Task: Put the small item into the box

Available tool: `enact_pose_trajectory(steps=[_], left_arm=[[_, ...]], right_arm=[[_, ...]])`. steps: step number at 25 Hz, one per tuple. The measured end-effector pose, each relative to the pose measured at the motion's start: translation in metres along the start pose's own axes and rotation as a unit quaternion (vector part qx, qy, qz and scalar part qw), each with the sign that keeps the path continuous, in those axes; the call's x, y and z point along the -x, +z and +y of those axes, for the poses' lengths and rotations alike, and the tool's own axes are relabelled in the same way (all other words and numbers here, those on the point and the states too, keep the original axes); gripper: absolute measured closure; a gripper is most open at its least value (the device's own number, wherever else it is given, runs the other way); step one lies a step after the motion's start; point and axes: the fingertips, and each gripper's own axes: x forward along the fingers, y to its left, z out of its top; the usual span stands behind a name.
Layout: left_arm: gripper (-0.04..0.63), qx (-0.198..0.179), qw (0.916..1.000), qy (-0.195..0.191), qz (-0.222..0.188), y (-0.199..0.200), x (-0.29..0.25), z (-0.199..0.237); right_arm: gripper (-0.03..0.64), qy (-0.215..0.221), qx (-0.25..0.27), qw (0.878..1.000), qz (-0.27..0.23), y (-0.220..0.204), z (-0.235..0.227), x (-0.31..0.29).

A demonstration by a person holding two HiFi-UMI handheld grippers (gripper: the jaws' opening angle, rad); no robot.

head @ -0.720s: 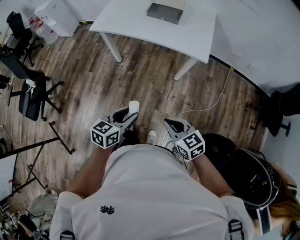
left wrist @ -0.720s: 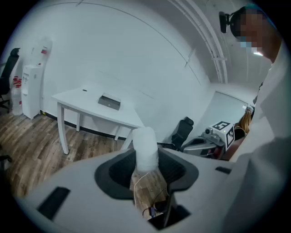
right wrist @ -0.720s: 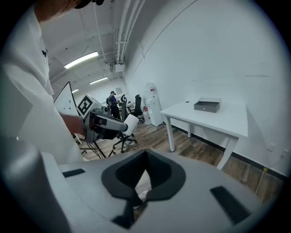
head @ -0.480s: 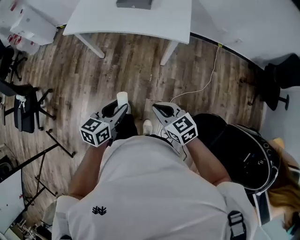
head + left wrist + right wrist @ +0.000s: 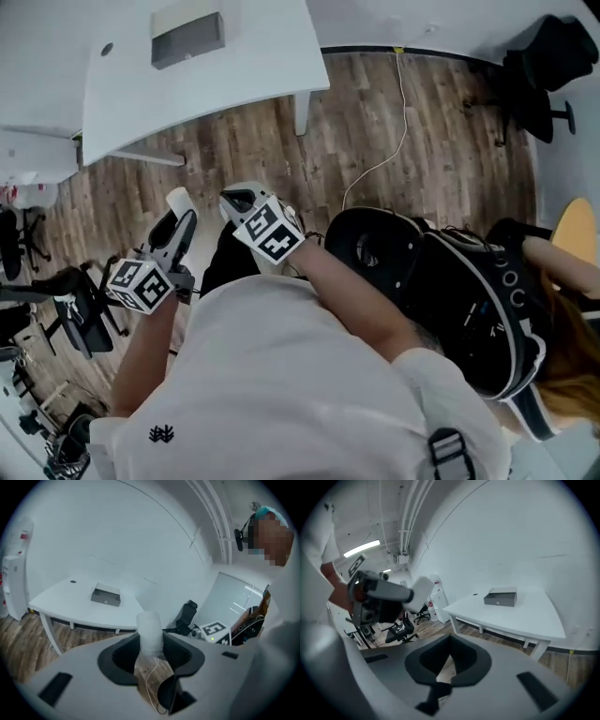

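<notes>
A small white cylinder-like item (image 5: 149, 631) stands up between the pads of my left gripper (image 5: 150, 641), which is shut on it. In the head view the left gripper (image 5: 178, 216) is held above the wooden floor at the left, with the white item (image 5: 175, 199) at its tip. My right gripper (image 5: 237, 199) hovers just right of it, its jaw tips together and nothing in them; its own view shows the right gripper (image 5: 450, 644) the same. The grey box (image 5: 187, 39) lies on the white table (image 5: 253, 80) ahead, well beyond both grippers.
A white cable (image 5: 394, 141) runs across the wooden floor. A black round-backed chair (image 5: 403, 253) and a person's arm (image 5: 562, 272) are close at the right. Black office chairs (image 5: 539, 56) stand at the far right and at the left (image 5: 75, 309). A white cabinet (image 5: 439, 603) stands left of the table.
The head view has swung, so the table and box now sit at upper left. Both grippers have shifted left in view. The left one still holds the white item.
</notes>
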Motion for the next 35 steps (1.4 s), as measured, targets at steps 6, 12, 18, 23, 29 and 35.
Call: enact_pose_trajectory(steps=[6,12,18,23,29,35], left_arm=[[0.434,-0.043,0.9968,-0.066,0.012,0.047,-0.035,0.091],[0.434,-0.051,0.9925,-0.107,0.029,0.093,-0.054,0.157],[0.434,-0.020,0.9934,-0.111,0.022,0.113,-0.080,0.184],[0.434,-0.023,0.9935,-0.109,0.025,0.137,-0.114,0.192],[0.434,-0.015,0.9961,-0.083,0.028,0.168,-0.161,0.202],[0.434,0.001,0.9977,-0.051,0.044,0.191,-0.215,0.214]], right_arm=[[0.609,-0.015,0.000,1.000,-0.013,0.022,-0.005,-0.033],[0.606,-0.072,-0.023,0.997,-0.002,0.069,-0.029,-0.074],[0.606,-0.081,0.006,0.997,0.006,0.106,-0.052,-0.100],[0.606,-0.071,0.006,0.997,-0.002,0.132,-0.087,-0.111],[0.607,-0.038,0.020,0.999,0.002,0.158,-0.138,-0.122],[0.607,-0.028,0.018,0.999,-0.002,0.177,-0.196,-0.121]])
